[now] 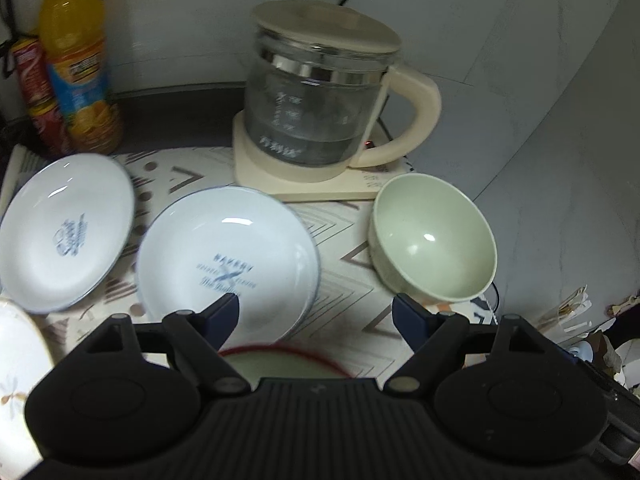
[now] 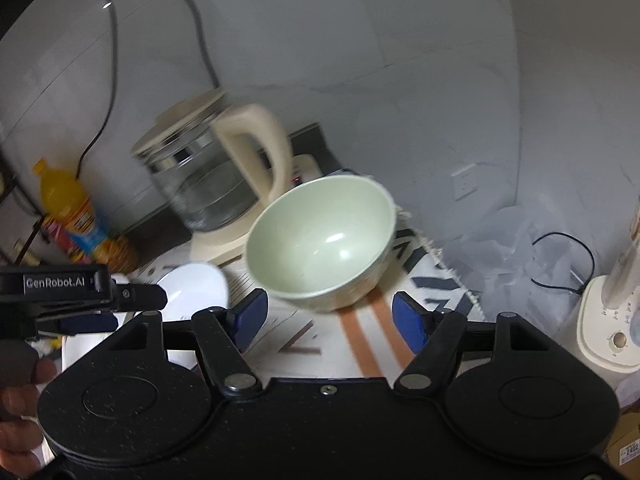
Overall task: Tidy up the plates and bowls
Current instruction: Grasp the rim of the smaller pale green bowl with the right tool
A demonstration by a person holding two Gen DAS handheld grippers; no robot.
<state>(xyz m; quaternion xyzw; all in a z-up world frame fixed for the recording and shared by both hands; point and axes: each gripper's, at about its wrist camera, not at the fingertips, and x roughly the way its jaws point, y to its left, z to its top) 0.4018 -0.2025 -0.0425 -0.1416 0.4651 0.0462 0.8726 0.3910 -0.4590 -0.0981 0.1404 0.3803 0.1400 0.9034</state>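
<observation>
In the left wrist view, two white plates with blue print lie on a patterned mat: one in the middle (image 1: 228, 256), one at the left (image 1: 66, 228). A pale green bowl (image 1: 434, 236) stands to the right. A red-rimmed bowl (image 1: 280, 360) shows just under my left gripper (image 1: 316, 316), which is open and empty above the mat. In the right wrist view the green bowl (image 2: 320, 240) sits just ahead of my open, empty right gripper (image 2: 328, 316). A white plate (image 2: 196, 288) and the left gripper's body (image 2: 60, 292) show at the left.
A glass kettle with a cream handle (image 1: 320, 96) stands on its base behind the dishes. An orange drink bottle (image 1: 76, 60) and a red can (image 1: 36, 92) stand at the back left. A floral plate edge (image 1: 16, 380) lies at the near left. A wall is close on the right.
</observation>
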